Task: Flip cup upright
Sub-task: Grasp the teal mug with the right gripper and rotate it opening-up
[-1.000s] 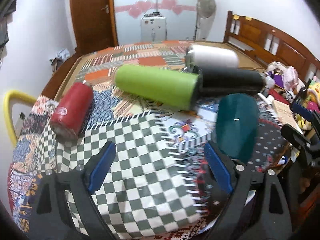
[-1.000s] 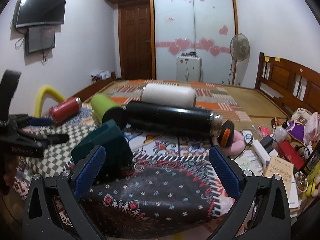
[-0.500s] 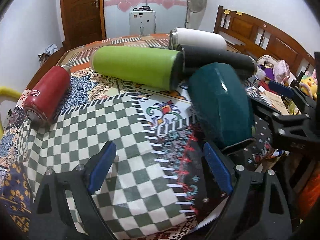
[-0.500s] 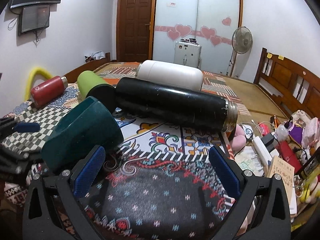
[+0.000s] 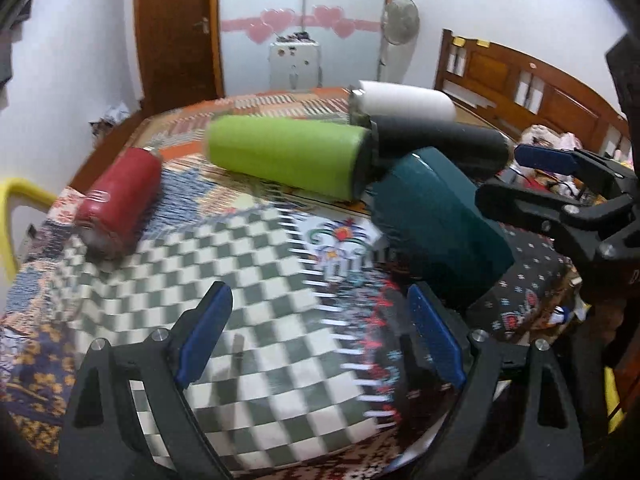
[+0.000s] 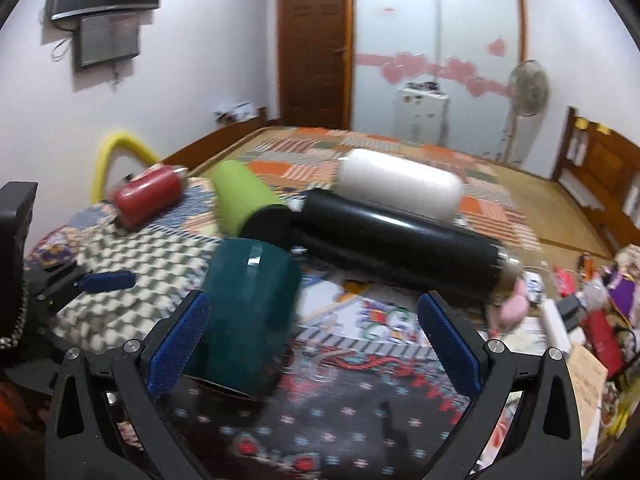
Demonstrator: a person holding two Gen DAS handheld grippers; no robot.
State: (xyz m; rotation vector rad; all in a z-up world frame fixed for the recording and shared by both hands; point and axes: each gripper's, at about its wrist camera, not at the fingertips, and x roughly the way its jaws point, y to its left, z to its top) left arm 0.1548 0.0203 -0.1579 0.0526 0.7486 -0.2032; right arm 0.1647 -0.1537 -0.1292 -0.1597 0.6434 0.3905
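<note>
Your right gripper has the cup lying on its side between the jaws, nearer the left one. Ahead lies one flask, another bottle behind it. Two more bottles lie ahead-left of the jaws.

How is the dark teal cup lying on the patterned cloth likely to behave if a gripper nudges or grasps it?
The dark teal cup lies on its side with a rounded wall, so a nudge would probably roll it. Its glossy highlight suggests a smooth, perhaps slippery surface. The soft patterned cloth may damp rolling somewhat.
</note>
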